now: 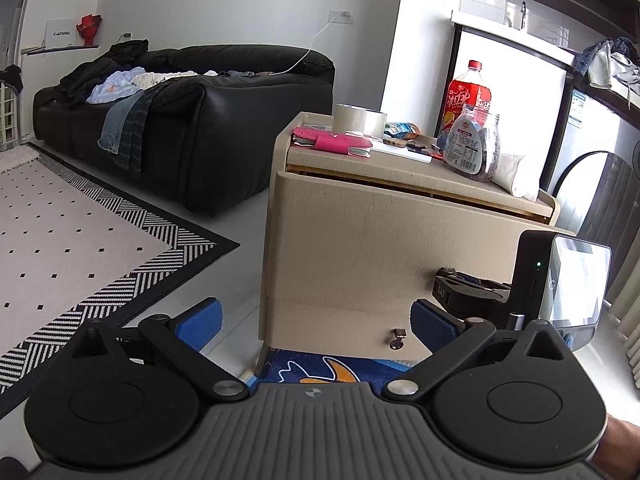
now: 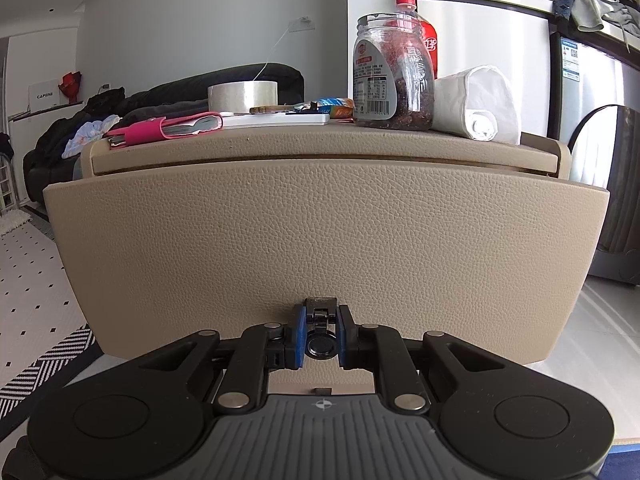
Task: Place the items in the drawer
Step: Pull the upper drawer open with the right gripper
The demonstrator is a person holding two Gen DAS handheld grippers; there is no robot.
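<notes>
A beige leather-look cabinet stands on the floor, and its top drawer front sits slightly out, with a dark gap along its upper edge. My right gripper is shut on the small black drawer pull at the front's lower edge; it shows in the left wrist view as my right gripper against the cabinet. My left gripper hangs open and empty, in front of the cabinet's left corner. On top lie a pink wallet, a tape roll, a glass jar, a red drink bottle and a white paper roll.
A second lock with a key sits lower on the cabinet. A black sofa with clothes stands behind on the left, with a patterned rug on the floor. White appliances stand at the right. A blue mat lies under the cabinet.
</notes>
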